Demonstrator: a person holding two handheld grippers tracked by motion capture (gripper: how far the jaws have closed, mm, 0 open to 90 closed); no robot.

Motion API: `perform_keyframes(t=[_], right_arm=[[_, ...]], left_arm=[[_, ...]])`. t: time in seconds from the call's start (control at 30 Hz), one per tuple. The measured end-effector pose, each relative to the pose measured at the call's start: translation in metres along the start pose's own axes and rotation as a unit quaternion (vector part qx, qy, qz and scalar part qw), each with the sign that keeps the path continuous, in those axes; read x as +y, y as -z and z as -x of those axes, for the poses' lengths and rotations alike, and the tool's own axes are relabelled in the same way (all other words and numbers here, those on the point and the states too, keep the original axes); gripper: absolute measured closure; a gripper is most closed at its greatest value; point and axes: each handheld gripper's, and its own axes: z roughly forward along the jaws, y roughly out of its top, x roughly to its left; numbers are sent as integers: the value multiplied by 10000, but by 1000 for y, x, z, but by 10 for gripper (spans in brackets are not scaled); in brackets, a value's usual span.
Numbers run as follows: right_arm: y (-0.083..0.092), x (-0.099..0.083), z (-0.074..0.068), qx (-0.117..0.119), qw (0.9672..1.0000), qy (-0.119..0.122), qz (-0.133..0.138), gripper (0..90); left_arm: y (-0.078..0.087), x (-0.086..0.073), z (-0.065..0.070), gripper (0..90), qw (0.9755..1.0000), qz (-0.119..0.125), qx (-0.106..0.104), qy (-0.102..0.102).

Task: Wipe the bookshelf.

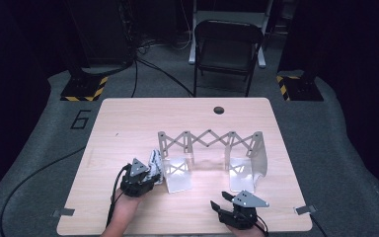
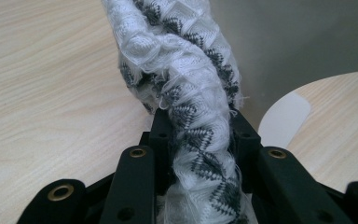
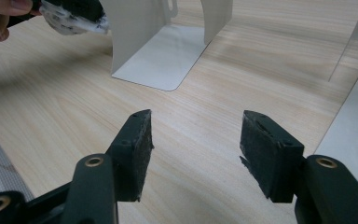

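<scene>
A rolled white cloth with a grey zigzag pattern (image 2: 177, 60) rises from between my left gripper's (image 2: 198, 123) black jaws, which are shut on it. In the high view that left gripper (image 1: 150, 174) holds the cloth (image 1: 154, 159) just left of an extendable metal rack (image 1: 207, 139) with a scissor lattice and two L-shaped end plates. The cloth (image 3: 70, 21) sits close beside the rack's left end plate (image 3: 163, 60). My right gripper (image 3: 198, 121) hovers open over bare wood near the table's front edge, nothing between its pads. It lies in front of the right end plate (image 1: 242, 173).
The wooden table (image 1: 128, 118) has a round cable hole (image 1: 219, 109) at the back. A folding chair (image 1: 227, 47) stands beyond the table. Tape tabs mark the front corners (image 1: 61, 213). The right end plate's base (image 3: 354, 121) lies just right of my right gripper.
</scene>
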Motion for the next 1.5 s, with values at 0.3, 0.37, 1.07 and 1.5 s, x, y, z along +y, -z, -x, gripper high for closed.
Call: perform_keyframes(t=[0.3, 0.37, 1.07, 1.5], right_arm=[[-1, -1, 2, -2, 10000, -32, -24, 432], [-2, -1, 2, -16, 10000, -34, -20, 431], [-3, -2, 0, 5, 10000, 8, -51, 430], [-5, -3, -3, 36, 10000, 13, -91, 430]], left_arm=[[33, 56, -17, 687, 9975, 682, 171, -62], [31, 61, -18, 687, 9973, 711, 186, -53], [14, 28, -9, 687, 9983, 419, -223, 331], [23, 17, 10, 687, 9980, 497, -342, 201]])
